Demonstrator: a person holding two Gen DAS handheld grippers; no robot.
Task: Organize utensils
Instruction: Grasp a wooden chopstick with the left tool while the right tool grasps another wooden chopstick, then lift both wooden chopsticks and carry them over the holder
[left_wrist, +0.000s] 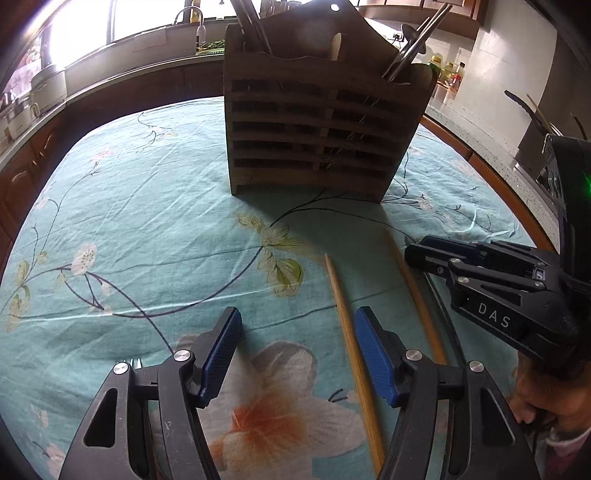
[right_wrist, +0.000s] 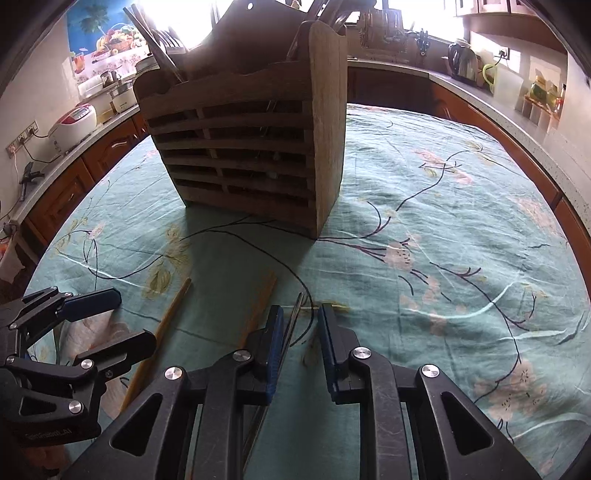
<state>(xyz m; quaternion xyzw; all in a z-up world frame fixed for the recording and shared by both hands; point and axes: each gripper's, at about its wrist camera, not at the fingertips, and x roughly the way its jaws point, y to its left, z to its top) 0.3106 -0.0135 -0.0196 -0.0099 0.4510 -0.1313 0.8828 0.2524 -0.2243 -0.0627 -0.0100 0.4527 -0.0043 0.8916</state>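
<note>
Tablecloth (right_wrist: 424, 229) first: it is soft and creased under everything, and I judge a fingertip dragged across it could bunch the fabric and shove the loose pieces out of line. On it stands the wooden utensil holder (right_wrist: 251, 147), already crowded with handles, so anything I bring over could snag on those or nudge the box. My left gripper (left_wrist: 297, 354) hangs open and empty, with one wooden chopstick (left_wrist: 351, 347) lying on the cloth between its fingers, close to the right one; closing off-centre could roll it away. A second wooden chopstick (left_wrist: 417, 295) lies just beside it, near enough to be knocked. My right gripper (right_wrist: 300, 332) is narrowed to a small gap with a thin dark metal utensil (right_wrist: 291, 332) running between its fingers, against the left pad; I cannot tell if both pads press on it. If only one bites, I expect it to pivot or slip when lifted.
</note>
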